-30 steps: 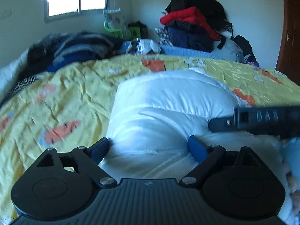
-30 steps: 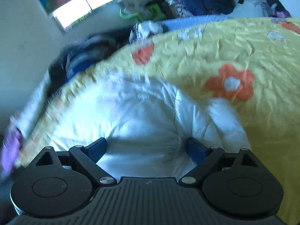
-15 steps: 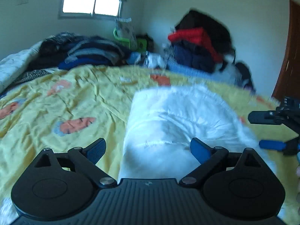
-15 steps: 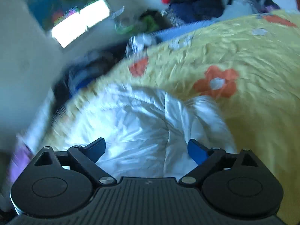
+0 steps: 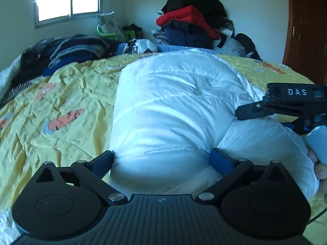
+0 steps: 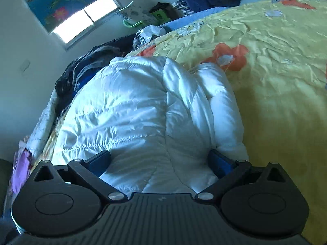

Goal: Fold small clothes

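A white puffy jacket (image 5: 173, 106) lies folded in a thick bundle on the yellow bedspread (image 5: 61, 94). My left gripper (image 5: 162, 160) is open, its blue pads either side of the jacket's near edge. My right gripper (image 6: 160, 161) is open too, straddling the jacket (image 6: 143, 112) from its right side. The right gripper also shows in the left wrist view (image 5: 286, 110), pressed against the jacket's right flank.
Dark folded clothes (image 5: 67, 51) lie at the bed's far left. A tall pile of red, navy and black clothes (image 5: 192, 26) stands behind the bed. A wooden door (image 5: 306, 30) is at the right. The yellow bedspread (image 6: 276, 65) stretches right of the jacket.
Both grippers pulled back half a second ago, then came in again; they now sit close against the jacket, which looms larger in both views.
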A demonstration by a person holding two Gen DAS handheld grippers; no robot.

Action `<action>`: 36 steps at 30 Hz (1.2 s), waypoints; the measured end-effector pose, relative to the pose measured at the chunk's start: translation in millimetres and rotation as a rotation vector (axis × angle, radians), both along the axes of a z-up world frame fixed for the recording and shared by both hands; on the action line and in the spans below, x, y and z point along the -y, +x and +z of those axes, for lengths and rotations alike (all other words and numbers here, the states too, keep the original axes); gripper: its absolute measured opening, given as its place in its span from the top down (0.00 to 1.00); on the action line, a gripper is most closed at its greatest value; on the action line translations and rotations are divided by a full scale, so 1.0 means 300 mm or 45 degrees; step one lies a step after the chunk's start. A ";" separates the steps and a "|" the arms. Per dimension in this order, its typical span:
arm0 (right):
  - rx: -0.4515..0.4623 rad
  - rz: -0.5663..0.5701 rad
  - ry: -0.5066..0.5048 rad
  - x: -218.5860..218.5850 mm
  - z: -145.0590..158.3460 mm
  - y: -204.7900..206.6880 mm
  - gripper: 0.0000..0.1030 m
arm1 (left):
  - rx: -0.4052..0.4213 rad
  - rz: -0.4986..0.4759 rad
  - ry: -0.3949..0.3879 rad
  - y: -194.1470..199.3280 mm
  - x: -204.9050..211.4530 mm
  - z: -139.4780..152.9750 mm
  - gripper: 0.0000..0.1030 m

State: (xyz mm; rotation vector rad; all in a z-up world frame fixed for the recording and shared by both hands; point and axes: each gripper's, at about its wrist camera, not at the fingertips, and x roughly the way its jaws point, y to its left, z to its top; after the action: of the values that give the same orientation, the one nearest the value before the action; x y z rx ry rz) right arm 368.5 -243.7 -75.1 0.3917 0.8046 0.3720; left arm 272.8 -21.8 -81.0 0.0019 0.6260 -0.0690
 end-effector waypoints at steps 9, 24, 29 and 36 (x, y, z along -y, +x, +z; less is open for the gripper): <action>0.180 0.075 0.120 -0.036 0.330 0.017 0.01 | 0.151 0.035 -0.117 -0.149 -0.035 0.100 0.02; 0.124 0.548 -0.271 -0.417 0.114 0.393 0.03 | 0.074 -0.134 0.026 -0.083 0.050 0.028 0.00; 0.150 0.481 -0.150 -0.314 0.039 0.385 0.04 | 0.067 -0.179 -0.009 -0.062 0.055 0.013 0.00; 0.108 0.435 -0.210 -0.343 0.076 0.409 0.02 | 0.052 -0.160 -0.012 -0.057 0.056 -0.020 0.00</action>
State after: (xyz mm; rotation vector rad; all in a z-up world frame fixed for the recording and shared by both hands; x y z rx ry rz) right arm 491.1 -140.8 -52.4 0.0811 0.8132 0.6316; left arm 255.8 -38.5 -87.1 0.0338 0.5843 -0.1931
